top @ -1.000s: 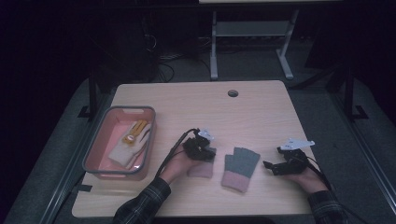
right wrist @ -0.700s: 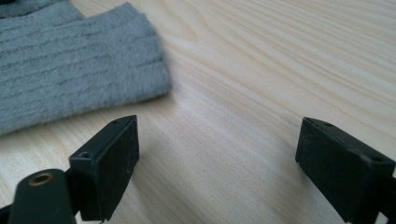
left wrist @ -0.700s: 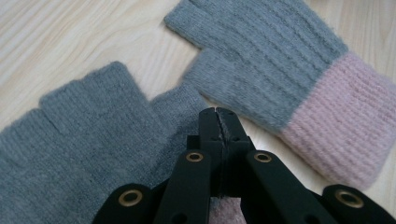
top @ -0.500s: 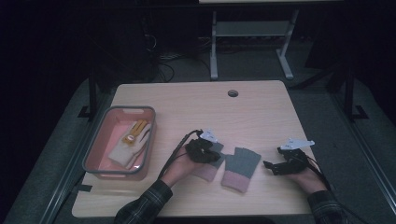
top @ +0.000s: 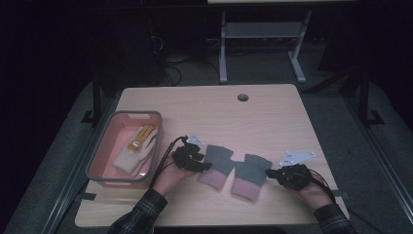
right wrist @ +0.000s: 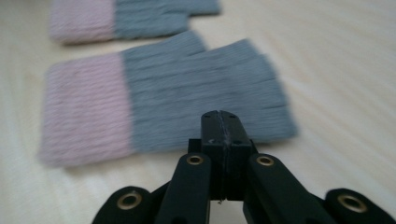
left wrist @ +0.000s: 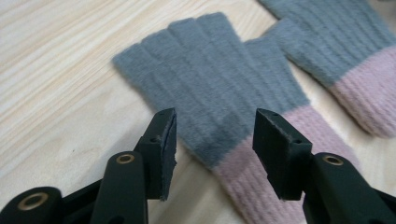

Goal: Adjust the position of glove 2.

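Note:
Two grey fingerless gloves with pink cuffs lie flat side by side near the table's front edge, the left glove [top: 217,165] and the right glove [top: 248,174]. My left gripper [top: 203,165] hovers at the left glove's left side. Its jaws have just been opening and stand apart over that glove [left wrist: 210,79], pads clear of the knit, left gripper [left wrist: 215,135] open. My right gripper [top: 269,173] sits at the right glove's right edge. Its jaws have just been closing. The right gripper [right wrist: 222,123] is shut, and I see nothing between the pads. The right glove [right wrist: 187,88] lies just beyond them.
A pink tray [top: 97,161] stands at the table's left with a white and yellow glove [top: 134,151] inside. A round cable hole [top: 242,97] sits at the table's far middle. The person's sleeves come in over the front edge.
The left glove now lies spread flat beside the right one, and the left jaws have opened off it. The right jaws have shut and that hand has shifted left toward the right glove.

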`<state>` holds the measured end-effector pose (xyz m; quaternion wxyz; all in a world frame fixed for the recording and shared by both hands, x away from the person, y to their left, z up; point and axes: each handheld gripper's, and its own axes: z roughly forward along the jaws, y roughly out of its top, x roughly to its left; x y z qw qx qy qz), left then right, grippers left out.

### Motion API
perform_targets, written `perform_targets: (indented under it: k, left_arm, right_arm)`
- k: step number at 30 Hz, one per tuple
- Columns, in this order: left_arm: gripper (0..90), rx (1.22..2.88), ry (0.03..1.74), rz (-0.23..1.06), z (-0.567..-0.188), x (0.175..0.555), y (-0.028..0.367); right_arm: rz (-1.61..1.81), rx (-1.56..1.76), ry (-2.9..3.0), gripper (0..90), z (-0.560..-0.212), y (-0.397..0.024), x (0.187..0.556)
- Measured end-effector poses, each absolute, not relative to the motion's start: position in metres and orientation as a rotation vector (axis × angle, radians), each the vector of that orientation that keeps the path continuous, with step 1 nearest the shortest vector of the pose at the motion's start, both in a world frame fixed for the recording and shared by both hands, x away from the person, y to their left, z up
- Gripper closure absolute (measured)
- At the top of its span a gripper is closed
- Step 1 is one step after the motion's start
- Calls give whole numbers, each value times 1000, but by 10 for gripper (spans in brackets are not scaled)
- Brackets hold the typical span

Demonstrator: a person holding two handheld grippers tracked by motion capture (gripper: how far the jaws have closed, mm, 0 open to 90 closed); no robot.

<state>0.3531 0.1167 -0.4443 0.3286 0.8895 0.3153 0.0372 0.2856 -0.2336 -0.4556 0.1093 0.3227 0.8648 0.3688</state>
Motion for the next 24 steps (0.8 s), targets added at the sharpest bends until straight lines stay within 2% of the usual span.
perform_targets:
  k: [5,12,15,19,24]
  left_arm:
    - [482,2336,842,77,-454,359,115]
    - [548,2325,852,76,-457,359,112]
    - [616,2326,847,61,-457,359,112]
    - [797,2313,842,13,-458,360,113]
    - [829,2287,854,8,-456,360,112]
  right_arm:
    - [1036,893,2631,900,-464,-228,274]
    - [1028,874,2653,900,-466,-224,276]
    - [1030,869,2660,900,-466,-223,276]
    - [1041,862,2666,900,-466,-219,276]
    - [1038,835,2671,900,-466,-216,276]
